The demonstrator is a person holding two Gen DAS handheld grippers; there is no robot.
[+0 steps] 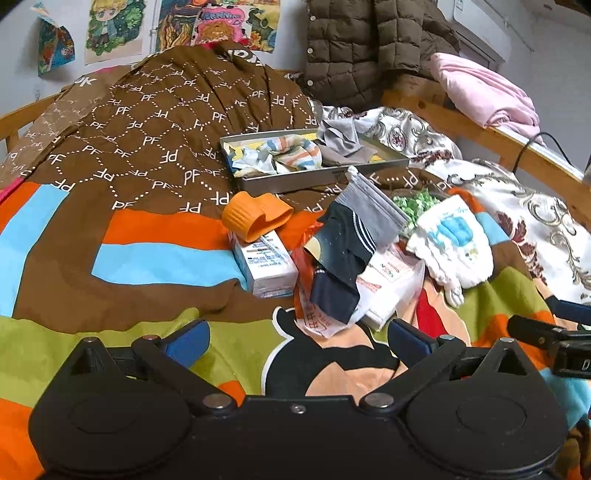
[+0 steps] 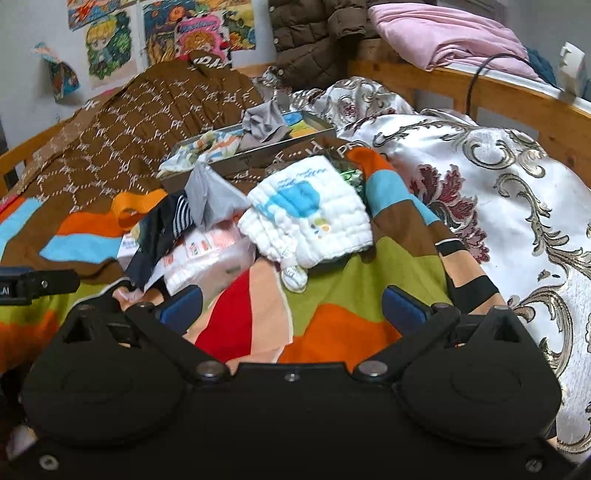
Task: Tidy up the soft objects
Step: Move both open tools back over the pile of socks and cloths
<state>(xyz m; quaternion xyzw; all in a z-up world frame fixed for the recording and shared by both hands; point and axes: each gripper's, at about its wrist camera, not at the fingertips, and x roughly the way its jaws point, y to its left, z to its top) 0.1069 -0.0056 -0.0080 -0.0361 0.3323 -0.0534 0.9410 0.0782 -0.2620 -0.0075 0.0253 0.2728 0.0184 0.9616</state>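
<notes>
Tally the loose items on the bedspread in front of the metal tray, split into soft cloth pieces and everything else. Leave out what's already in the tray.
Soft cloth pieces: 3 (white padded cloth, grey cloth, dark navy striped cloth)
Other items: 3 (orange ridged piece, small carton, clear plastic packet)
Total: 6

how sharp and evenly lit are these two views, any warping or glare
Left wrist view: flat soft light, no hard shadows; fisheye bends the wooden bed rail and the posters; the tray is fairly crisp, edges softer. Right wrist view: slightly blurred overall, mild sheen on the white satin cover, white cloth somewhat washed out; the open right claw fills the bottom.
</notes>
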